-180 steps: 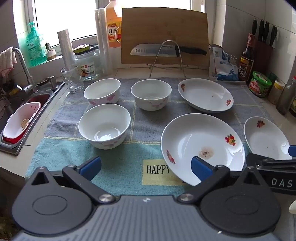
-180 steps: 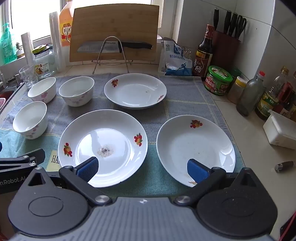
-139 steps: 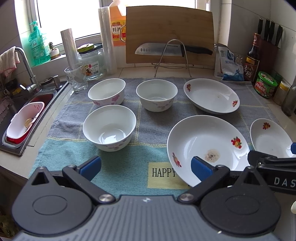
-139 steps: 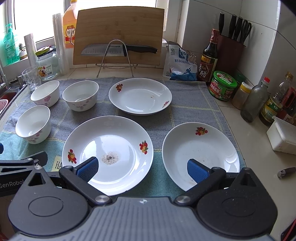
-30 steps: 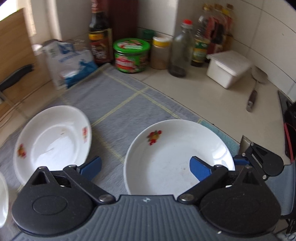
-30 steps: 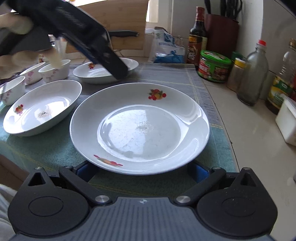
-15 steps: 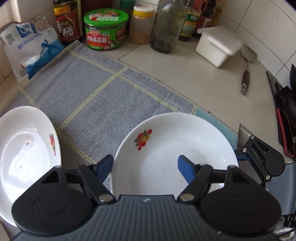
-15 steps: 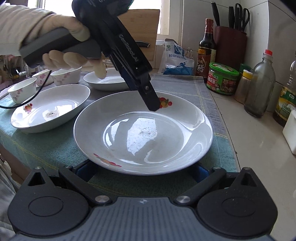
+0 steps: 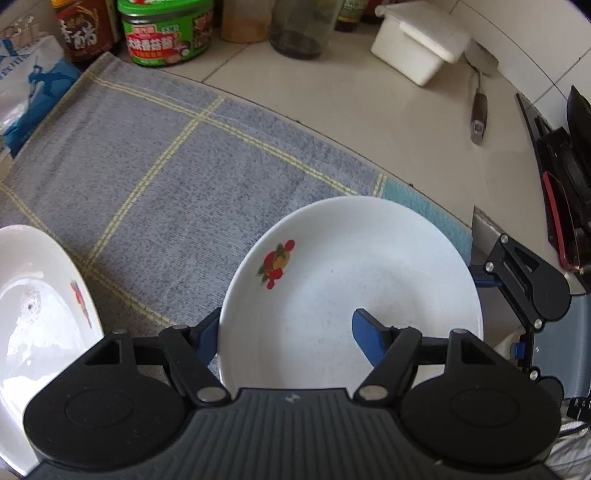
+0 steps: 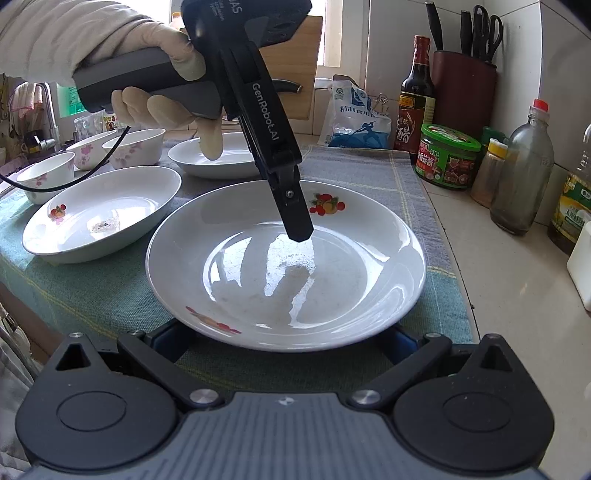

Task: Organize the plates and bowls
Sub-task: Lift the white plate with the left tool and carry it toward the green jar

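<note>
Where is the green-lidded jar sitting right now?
In the right wrist view the green-lidded jar stands on the counter just off the towel's far right corner, between the dark sauce bottle and the yellow-capped spice jar.

I see near plate [image 10: 288, 266] on towel [image 10: 92, 291] atop table [image 10: 509, 266]; second plate [image 10: 99, 218] to its left, third plate [image 10: 218, 155] behind, three bowls [image 10: 48, 173] far left; jar [image 10: 448, 157] and bottles [image 10: 522, 173] right of towel; left tongs [image 10: 301, 232] above near plate

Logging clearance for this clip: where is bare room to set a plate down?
Free: grey checked towel between the white fruit-print plate and green-lidded jar; tiled counter beside it. Crowded: bowls and plates on the left.
</note>
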Available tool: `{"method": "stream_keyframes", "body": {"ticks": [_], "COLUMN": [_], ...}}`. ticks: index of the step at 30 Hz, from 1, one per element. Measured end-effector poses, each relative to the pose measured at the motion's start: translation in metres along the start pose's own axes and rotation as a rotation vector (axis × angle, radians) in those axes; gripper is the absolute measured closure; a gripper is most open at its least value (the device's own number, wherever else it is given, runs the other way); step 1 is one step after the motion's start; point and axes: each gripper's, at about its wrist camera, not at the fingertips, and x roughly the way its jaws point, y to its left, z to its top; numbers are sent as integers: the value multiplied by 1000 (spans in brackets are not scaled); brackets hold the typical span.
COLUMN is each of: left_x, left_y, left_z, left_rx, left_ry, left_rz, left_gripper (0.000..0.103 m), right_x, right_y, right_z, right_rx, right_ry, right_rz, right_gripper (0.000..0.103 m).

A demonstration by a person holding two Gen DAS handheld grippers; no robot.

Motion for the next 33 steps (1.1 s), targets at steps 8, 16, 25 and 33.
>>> {"method": "stream_keyframes", "body": {"ticks": [8,16,25,33], "left_x": [3,-9,-17,-14], "left_y": [-3,-2,13,31], "left_z": [2,8,38,64], "left_rx": [9,14,-1,-17], "left_ry": [-2,-49,-105,-137], "left_rz": [9,14,39,65], "left_gripper": [31,31,31,31], "right_x": [3,4,19,41], "right_y": [0,-6,-34,-64], "right_z": [8,18,40,54], "right_rx": [7,-2,-52,-55], "right_ry": [42,44,43,36], "right_rz": [-1,-11,-17,-12], "right_gripper": [0,0,0,0]}}
